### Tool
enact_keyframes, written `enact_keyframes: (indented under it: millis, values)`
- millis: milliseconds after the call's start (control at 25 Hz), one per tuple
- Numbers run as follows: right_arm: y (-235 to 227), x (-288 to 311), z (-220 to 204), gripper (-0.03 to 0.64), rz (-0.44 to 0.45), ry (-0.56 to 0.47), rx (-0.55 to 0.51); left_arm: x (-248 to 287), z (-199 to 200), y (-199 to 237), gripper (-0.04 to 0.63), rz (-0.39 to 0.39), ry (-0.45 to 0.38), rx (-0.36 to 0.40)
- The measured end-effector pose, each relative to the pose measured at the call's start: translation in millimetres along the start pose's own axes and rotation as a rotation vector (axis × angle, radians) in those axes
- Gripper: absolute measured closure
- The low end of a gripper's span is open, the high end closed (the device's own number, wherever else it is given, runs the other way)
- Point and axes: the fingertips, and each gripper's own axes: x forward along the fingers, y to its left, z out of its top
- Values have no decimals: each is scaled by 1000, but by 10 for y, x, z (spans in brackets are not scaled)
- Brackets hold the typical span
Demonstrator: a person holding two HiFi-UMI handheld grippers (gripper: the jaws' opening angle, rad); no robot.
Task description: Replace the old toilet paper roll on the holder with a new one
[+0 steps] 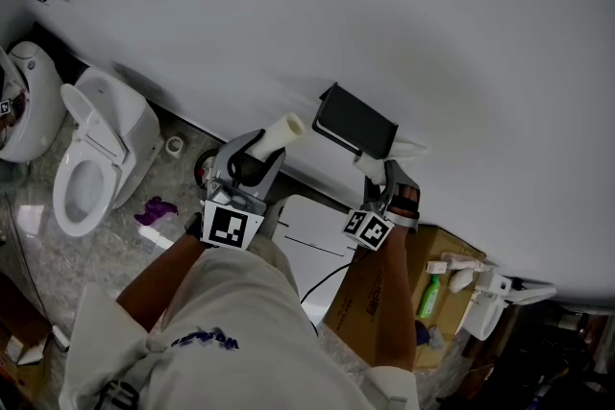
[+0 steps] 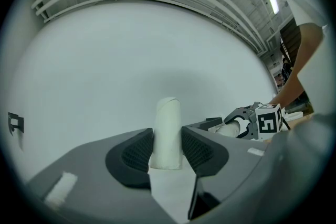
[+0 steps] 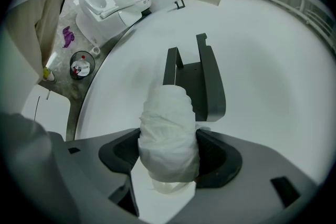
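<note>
My left gripper (image 2: pixel 167 152) is shut on a bare pale cardboard tube (image 2: pixel 168 131), which stands up out of the jaws; the head view shows this tube (image 1: pixel 284 131) held to the left of the holder. The black paper holder (image 3: pixel 195 77) hangs on the white wall with its arm bare. My right gripper (image 3: pixel 169 153) is shut on a soft white roll of toilet paper (image 3: pixel 169 131), held just short of the holder (image 1: pixel 356 121). In the head view the right gripper (image 1: pixel 385 176) sits right below the holder, and the left gripper (image 1: pixel 261 156) is apart from it.
A white toilet (image 1: pixel 92 158) stands at the left, with a purple scrap (image 1: pixel 156 209) on the floor beside it. A small round bin (image 3: pixel 81 65) sits by the wall. Below my arms are a white panel (image 1: pixel 312 240) and a cardboard box (image 1: pixel 384 317); a green bottle (image 1: pixel 430 296) is beside it.
</note>
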Motion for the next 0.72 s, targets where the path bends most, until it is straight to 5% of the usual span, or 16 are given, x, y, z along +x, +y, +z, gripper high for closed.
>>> enact_keyframes:
  millis: [720]
  values:
    - [39, 2, 68, 308, -67, 28, 1, -126, -1, 12, 420, 8, 1, 10]
